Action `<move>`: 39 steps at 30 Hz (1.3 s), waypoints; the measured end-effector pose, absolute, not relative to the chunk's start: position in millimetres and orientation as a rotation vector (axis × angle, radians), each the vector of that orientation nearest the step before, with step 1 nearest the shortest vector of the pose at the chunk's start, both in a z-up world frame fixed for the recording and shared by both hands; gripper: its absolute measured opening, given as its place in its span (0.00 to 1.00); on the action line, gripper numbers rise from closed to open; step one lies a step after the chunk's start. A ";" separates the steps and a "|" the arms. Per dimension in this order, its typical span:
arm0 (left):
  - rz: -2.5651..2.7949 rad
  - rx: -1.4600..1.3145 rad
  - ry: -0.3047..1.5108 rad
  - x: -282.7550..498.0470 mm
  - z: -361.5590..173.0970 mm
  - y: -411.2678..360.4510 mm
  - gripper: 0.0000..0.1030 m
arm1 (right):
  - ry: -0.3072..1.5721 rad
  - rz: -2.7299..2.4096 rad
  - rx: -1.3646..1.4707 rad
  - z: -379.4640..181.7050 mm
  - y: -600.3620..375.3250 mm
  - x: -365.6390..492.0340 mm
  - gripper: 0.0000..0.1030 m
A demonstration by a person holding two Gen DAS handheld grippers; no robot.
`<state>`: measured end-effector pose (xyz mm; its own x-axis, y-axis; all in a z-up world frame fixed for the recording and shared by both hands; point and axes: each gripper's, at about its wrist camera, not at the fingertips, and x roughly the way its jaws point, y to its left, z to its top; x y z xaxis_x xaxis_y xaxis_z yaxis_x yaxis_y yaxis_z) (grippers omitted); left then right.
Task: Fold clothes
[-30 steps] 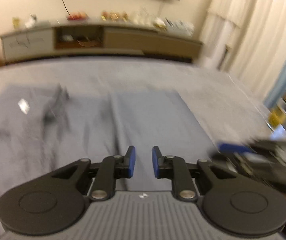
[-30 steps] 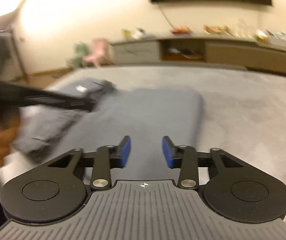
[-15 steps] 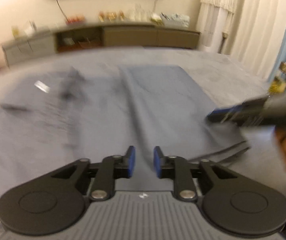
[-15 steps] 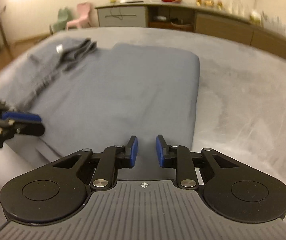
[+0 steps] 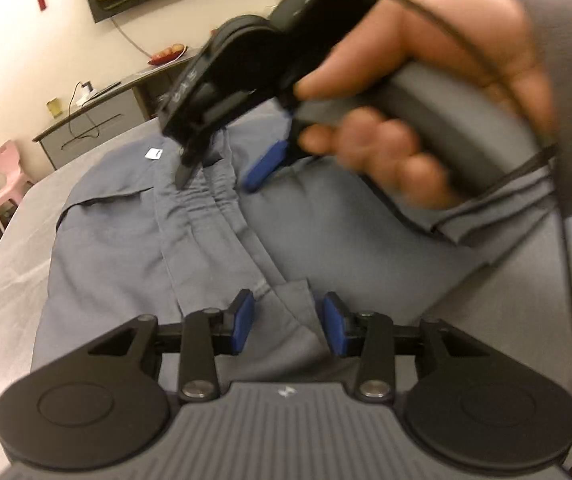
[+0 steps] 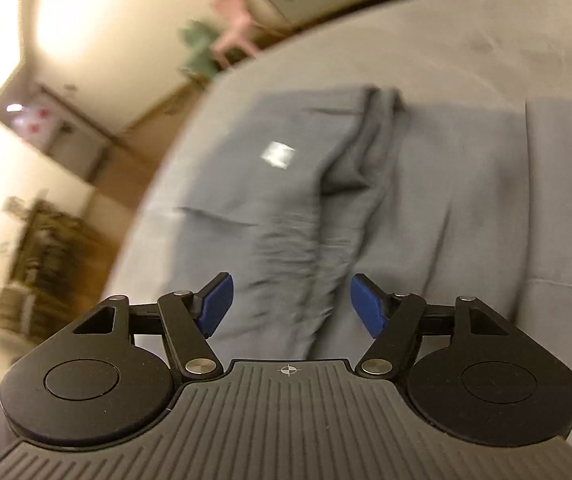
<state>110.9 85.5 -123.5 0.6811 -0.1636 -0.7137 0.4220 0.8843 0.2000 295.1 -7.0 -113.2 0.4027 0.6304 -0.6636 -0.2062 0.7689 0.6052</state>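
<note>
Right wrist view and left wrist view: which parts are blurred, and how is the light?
Right wrist view: the room at left and the grey garment smear with motion blur; only the open right gripper is sharp; warm glare on the wall. Left wrist view: the hand is blurred, the left gripper sharp; fisheye bends the edges.

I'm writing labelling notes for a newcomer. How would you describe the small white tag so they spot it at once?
Start at the grey bed, then the blue-grey garment spread on it. The white tag sits near its far end, the only bright patch on the cloth.
</note>
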 end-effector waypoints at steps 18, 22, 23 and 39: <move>-0.237 -0.097 0.782 180.3 -94.7 220.7 0.35 | 0.885 0.575 0.526 -82.8 -21.1 240.8 0.00; -0.147 -0.207 0.859 223.2 -106.5 271.1 0.25 | 0.920 0.532 0.625 -94.3 -18.2 245.5 0.36; -0.124 -0.235 0.878 233.9 -109.4 283.7 0.19 | 0.922 0.525 0.627 -97.6 -13.9 246.9 0.44; -0.410 -0.311 0.838 278.4 -112.2 240.0 0.22 | 0.894 0.334 0.467 -97.0 -30.0 194.6 0.00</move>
